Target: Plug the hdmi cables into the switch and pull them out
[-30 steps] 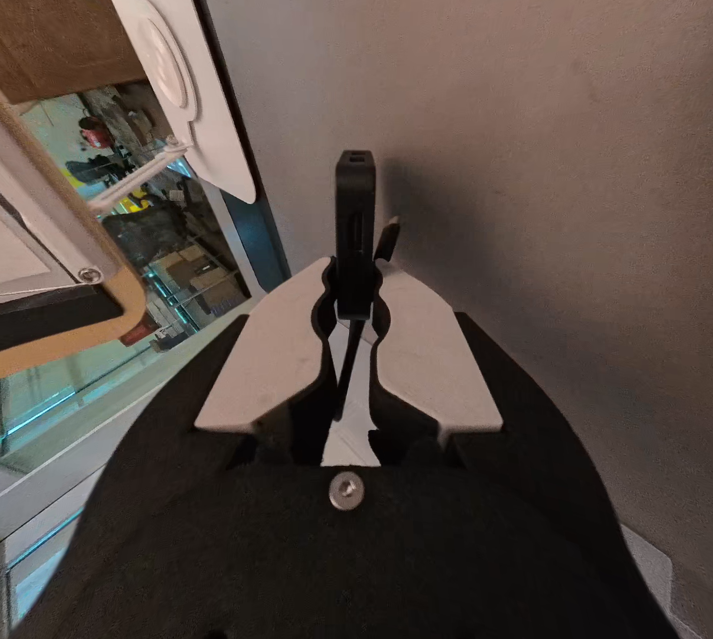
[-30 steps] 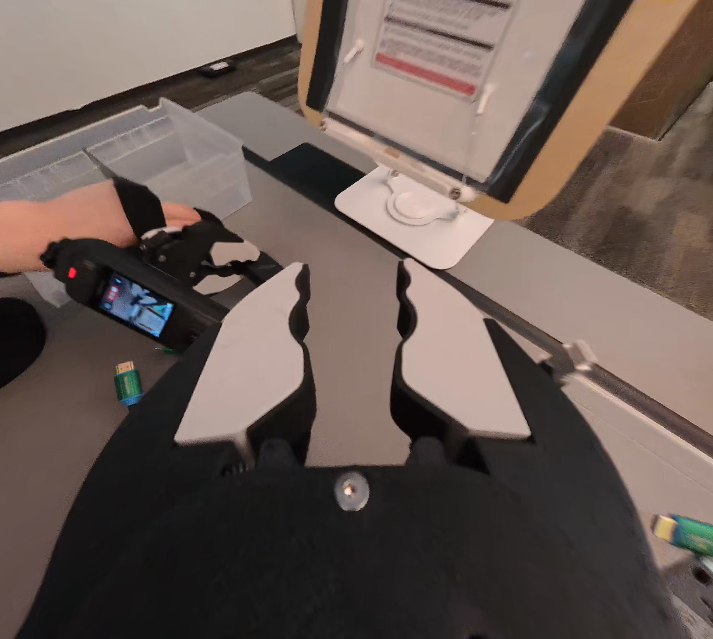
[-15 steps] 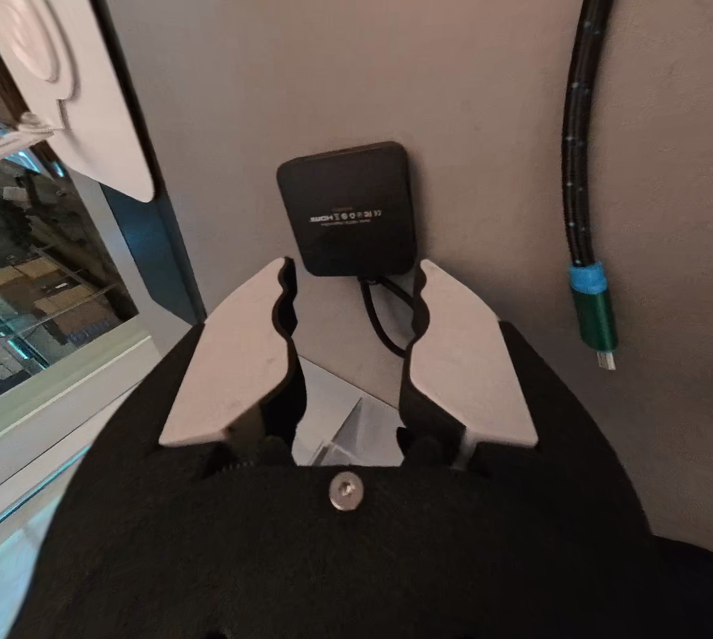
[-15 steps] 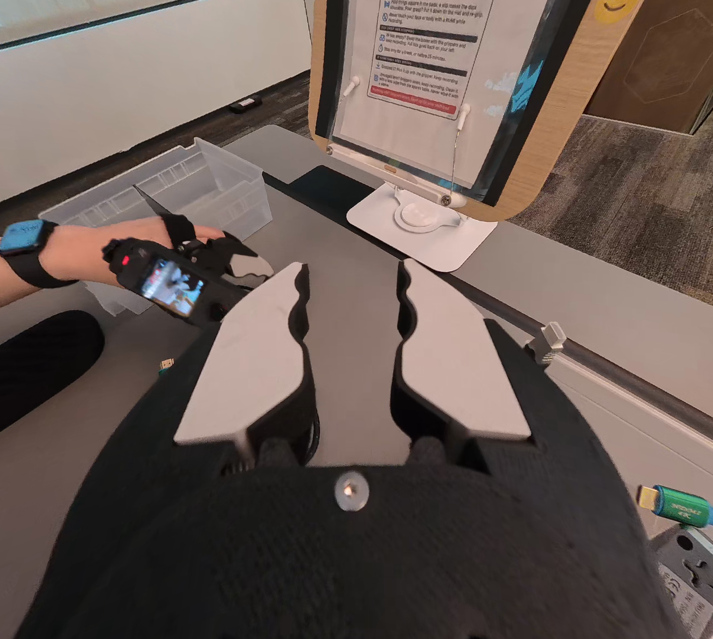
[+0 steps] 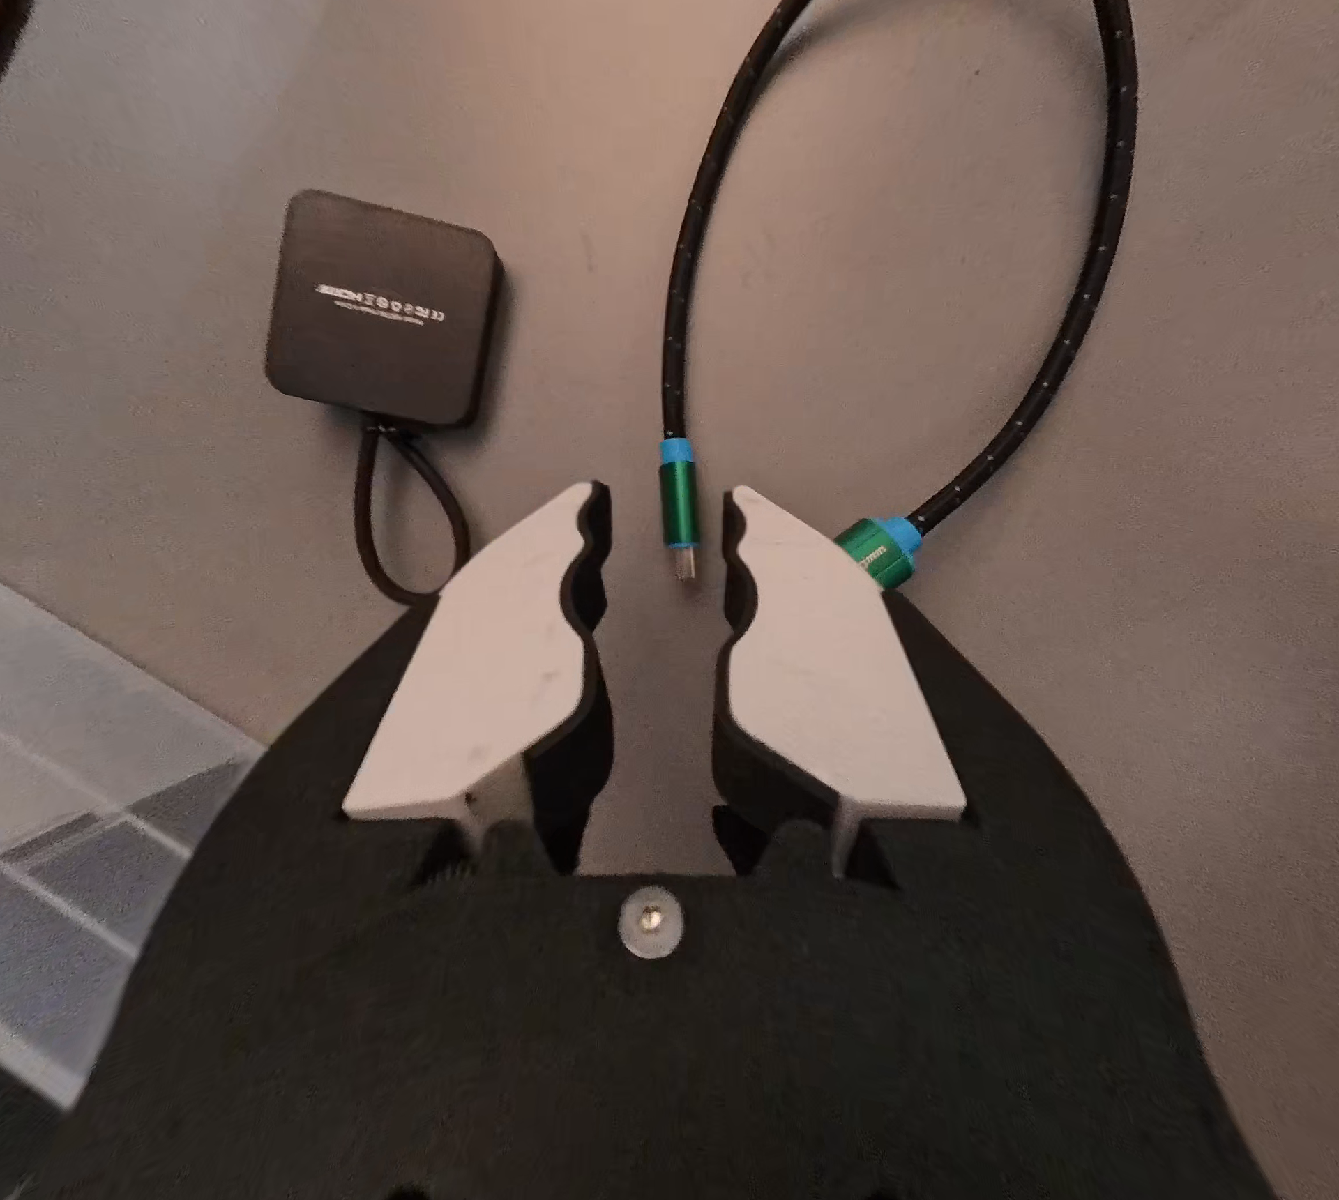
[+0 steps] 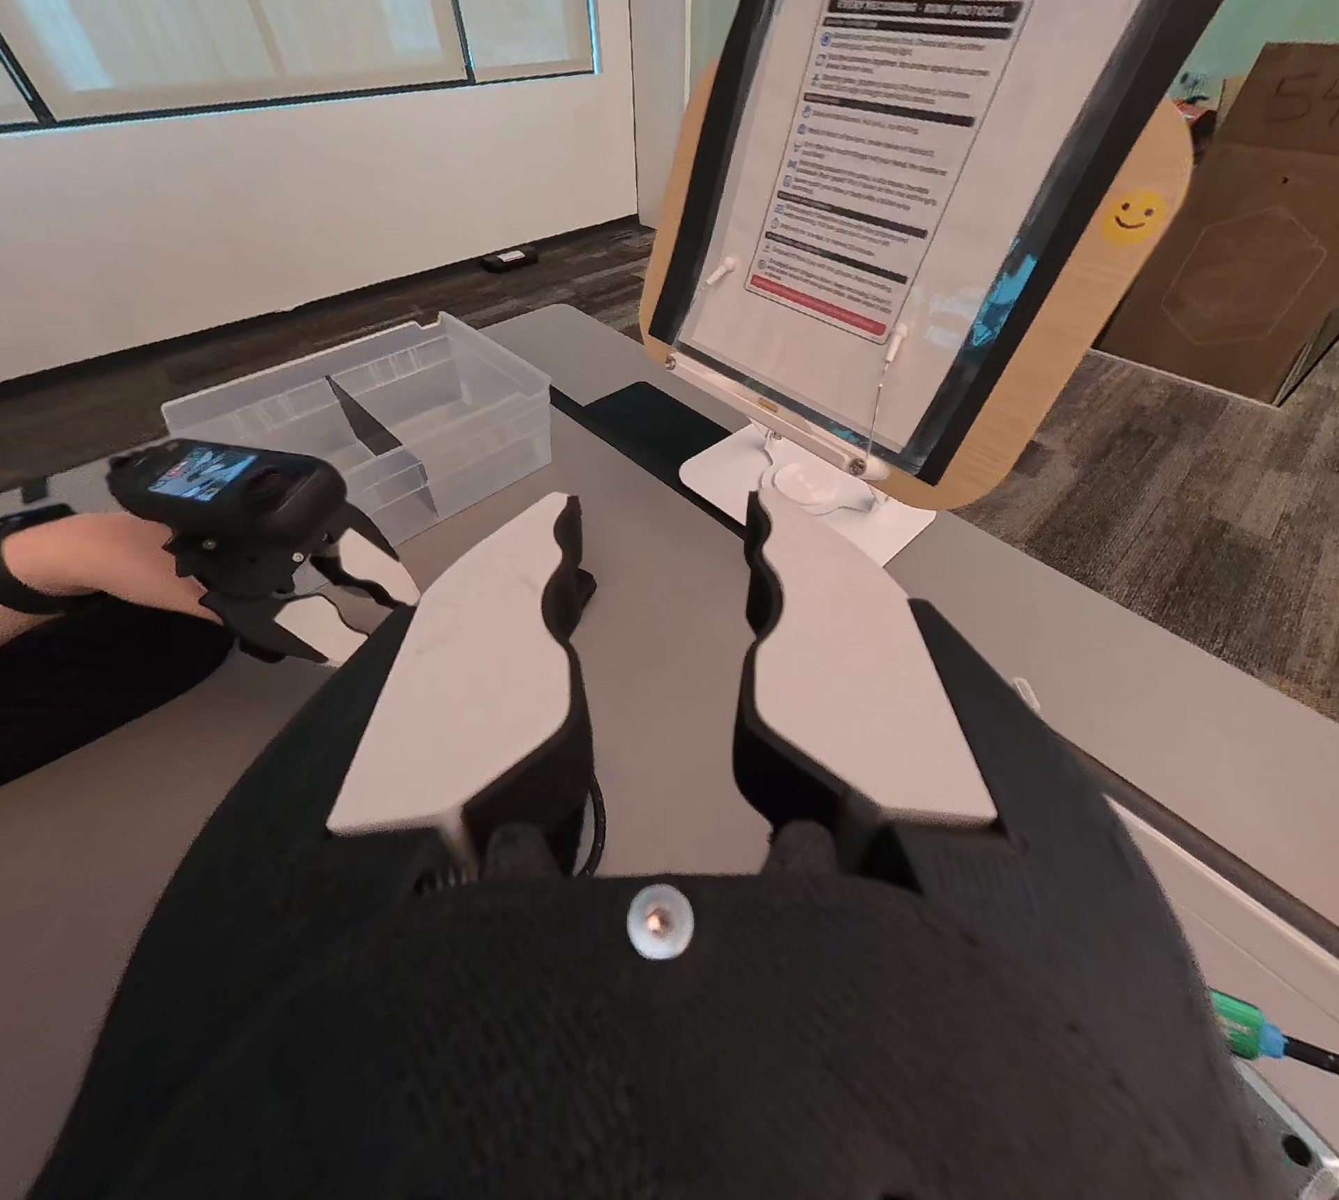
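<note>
In the left wrist view the black square switch [image 5: 380, 307] lies flat on the grey table [image 5: 942, 803], its short black lead [image 5: 406, 513] looping below it. A black braided HDMI cable [image 5: 1014, 223] curves in a loop to the right. One green plug [image 5: 677, 502] lies between the tips of my open left gripper [image 5: 666, 499], touching neither finger. The other green plug [image 5: 877, 549] is partly hidden behind the right finger. My right gripper [image 6: 659, 506] is open and empty above the table. The left gripper [image 6: 239, 528] also shows at the left of the right wrist view.
A clear plastic bin [image 6: 406, 412] stands at the back left; its corner shows in the left wrist view [image 5: 72, 767]. A sign on a white stand [image 6: 869, 187] is behind the table's middle. Another green plug [image 6: 1242, 1027] lies at the lower right by the table edge.
My left gripper opened and let go of the switch, which now lies flat. It then moved right until the green plug sat between its tips. The right gripper stayed open and tilted upward.
</note>
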The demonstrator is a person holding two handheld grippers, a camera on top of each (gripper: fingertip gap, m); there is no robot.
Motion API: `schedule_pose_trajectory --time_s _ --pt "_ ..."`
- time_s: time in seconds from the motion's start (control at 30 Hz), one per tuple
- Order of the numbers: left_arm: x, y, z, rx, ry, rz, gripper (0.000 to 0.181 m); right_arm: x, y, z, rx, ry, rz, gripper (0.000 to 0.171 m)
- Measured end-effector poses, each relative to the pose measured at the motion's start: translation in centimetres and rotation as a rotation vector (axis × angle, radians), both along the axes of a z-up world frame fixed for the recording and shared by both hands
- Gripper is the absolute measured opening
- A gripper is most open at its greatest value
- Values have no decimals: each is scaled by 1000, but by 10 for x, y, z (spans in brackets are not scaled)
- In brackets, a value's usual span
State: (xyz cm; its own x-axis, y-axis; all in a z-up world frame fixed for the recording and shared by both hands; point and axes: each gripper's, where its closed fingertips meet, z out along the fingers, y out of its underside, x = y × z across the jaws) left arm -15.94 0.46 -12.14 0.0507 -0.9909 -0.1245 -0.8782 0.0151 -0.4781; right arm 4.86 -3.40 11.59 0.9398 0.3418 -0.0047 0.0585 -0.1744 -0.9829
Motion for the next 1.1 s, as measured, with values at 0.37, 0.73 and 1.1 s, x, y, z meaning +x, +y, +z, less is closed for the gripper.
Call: schedule_pose_trajectory --time_s 0.37,0.73,1.1 --pt "-16 -48 17 -141 -192 -286 56 -19 8 -16 -49 -98 48 44" --pt "-10 -49 -23 70 131 -440 56 -39 13 -36 -112 -155 113 45" --pt "1 -44 17 -9 -88 -322 20 -71 9 -41 -133 -108 263 44"
